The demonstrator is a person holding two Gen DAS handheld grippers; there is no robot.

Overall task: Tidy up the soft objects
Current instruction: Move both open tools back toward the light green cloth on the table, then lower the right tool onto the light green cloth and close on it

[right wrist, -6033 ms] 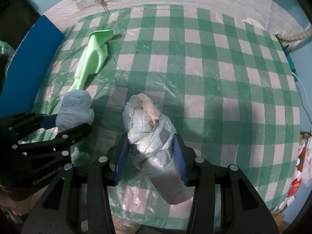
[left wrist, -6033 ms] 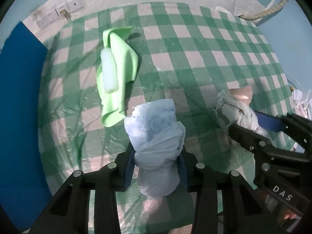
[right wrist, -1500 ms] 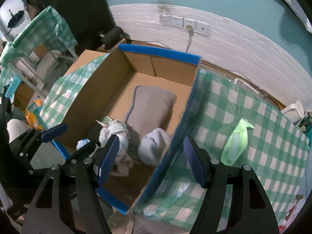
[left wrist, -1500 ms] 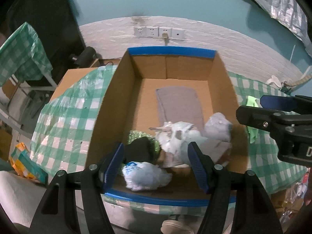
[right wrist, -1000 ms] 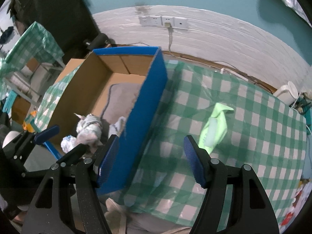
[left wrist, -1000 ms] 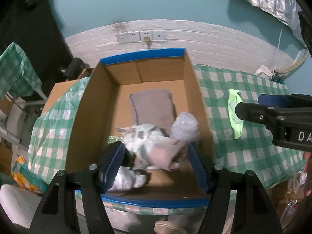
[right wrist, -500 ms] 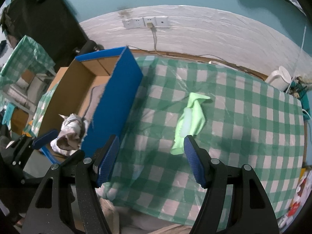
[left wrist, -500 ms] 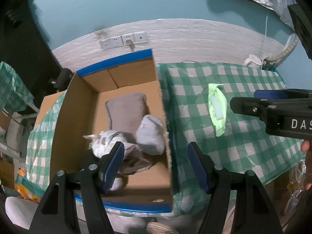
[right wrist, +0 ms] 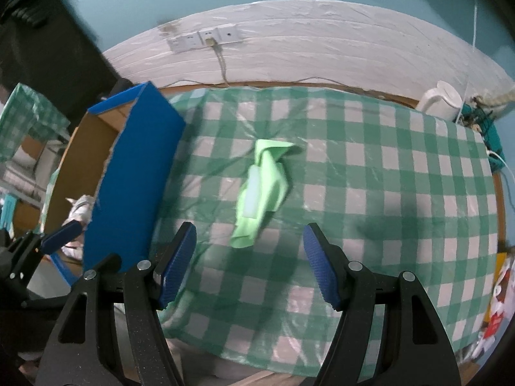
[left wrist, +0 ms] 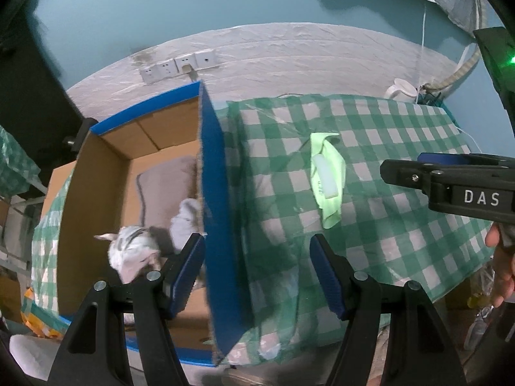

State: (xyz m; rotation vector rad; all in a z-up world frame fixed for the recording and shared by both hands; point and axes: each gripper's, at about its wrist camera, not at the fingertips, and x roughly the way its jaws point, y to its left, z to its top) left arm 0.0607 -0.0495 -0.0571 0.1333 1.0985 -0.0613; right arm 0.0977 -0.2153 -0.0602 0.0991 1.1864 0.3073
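Note:
A green cloth with a pale foam piece on it (right wrist: pixel 262 186) lies on the green checked table (right wrist: pixel 386 193); it also shows in the left wrist view (left wrist: pixel 326 177). A cardboard box with blue edges (left wrist: pixel 212 193) stands left of the table (left wrist: pixel 386 225); its blue wall shows in the right wrist view (right wrist: pixel 128 173). Inside lie a grey cushion (left wrist: pixel 167 177), a pale blue bundle (left wrist: pixel 186 218) and a white bundle (left wrist: pixel 132 251). My left gripper (left wrist: pixel 257 270) is open and empty above the box's right wall. My right gripper (right wrist: pixel 249 263) is open and empty above the table, just short of the green cloth.
A white wall with power sockets (right wrist: pixel 206 38) runs behind the table. A white kettle (right wrist: pixel 441 99) and cables sit at the far right corner. Another checked table (right wrist: pixel 22 119) stands far left. The right gripper's body (left wrist: pixel 450 183) crosses the left wrist view.
Six seconds ago each gripper held a bundle over the table. Both bundles now lie in the box and both grippers are open. Over the last second both views have swung right, from the box towards the green cloth.

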